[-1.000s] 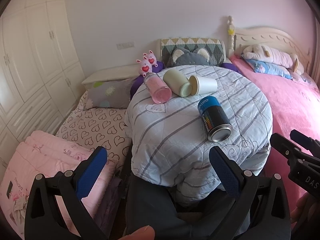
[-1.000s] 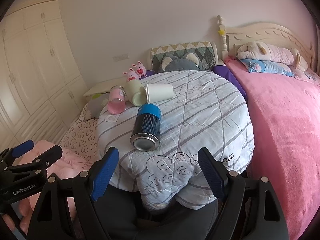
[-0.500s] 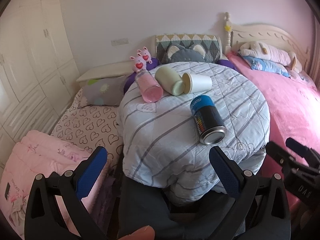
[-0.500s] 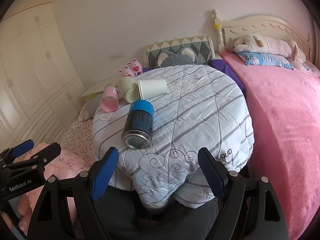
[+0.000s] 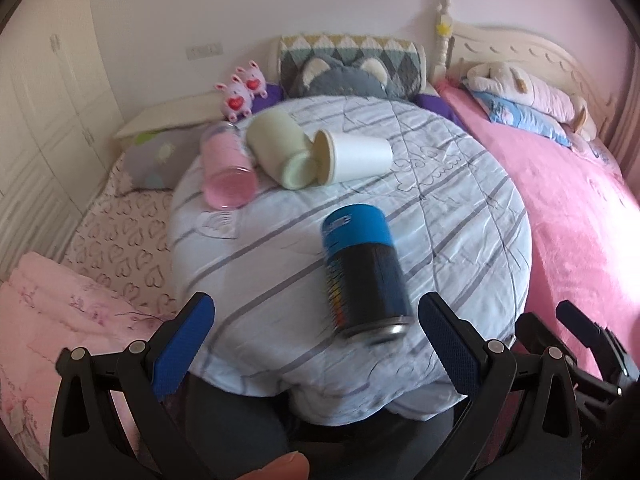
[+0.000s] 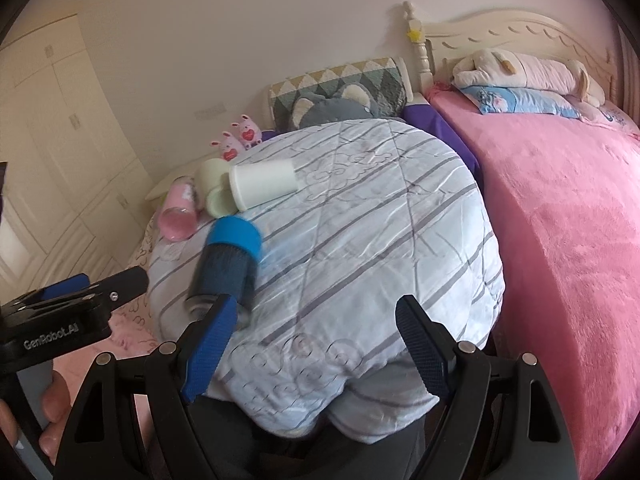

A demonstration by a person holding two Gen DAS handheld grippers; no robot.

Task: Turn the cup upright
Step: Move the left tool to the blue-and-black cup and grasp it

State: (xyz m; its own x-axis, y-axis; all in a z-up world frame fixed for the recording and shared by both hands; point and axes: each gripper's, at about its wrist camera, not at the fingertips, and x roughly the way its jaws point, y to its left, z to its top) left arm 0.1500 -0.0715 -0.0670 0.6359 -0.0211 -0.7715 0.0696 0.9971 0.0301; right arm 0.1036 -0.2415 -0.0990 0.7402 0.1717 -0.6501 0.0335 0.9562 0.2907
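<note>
Several cups lie on their sides on a round table (image 5: pixel 460 240) covered with a striped grey quilt. A dark cup with a blue band (image 5: pixel 362 272) lies nearest, its metal end toward me; it also shows in the right wrist view (image 6: pixel 228 264). Farther back lie a pink cup (image 5: pixel 228 172), a pale green cup (image 5: pixel 280 148) and a white cup (image 5: pixel 352 156). My left gripper (image 5: pixel 316 344) is open and empty, just short of the blue cup. My right gripper (image 6: pixel 316 344) is open and empty, with its left finger close to the blue cup.
A pink bed (image 6: pixel 580 220) with pillows and a plush toy stands to the right. A heart-print mattress (image 5: pixel 120 240) and folded pink bedding (image 5: pixel 52 320) lie to the left. Cushions and two small pink plush toys (image 5: pixel 242 88) sit behind the table. White wardrobes (image 6: pixel 52 140) line the left wall.
Both grippers have moved forward toward the table, so the blue cup appears nearer and larger. The cups have not moved. Both grippers stay open.
</note>
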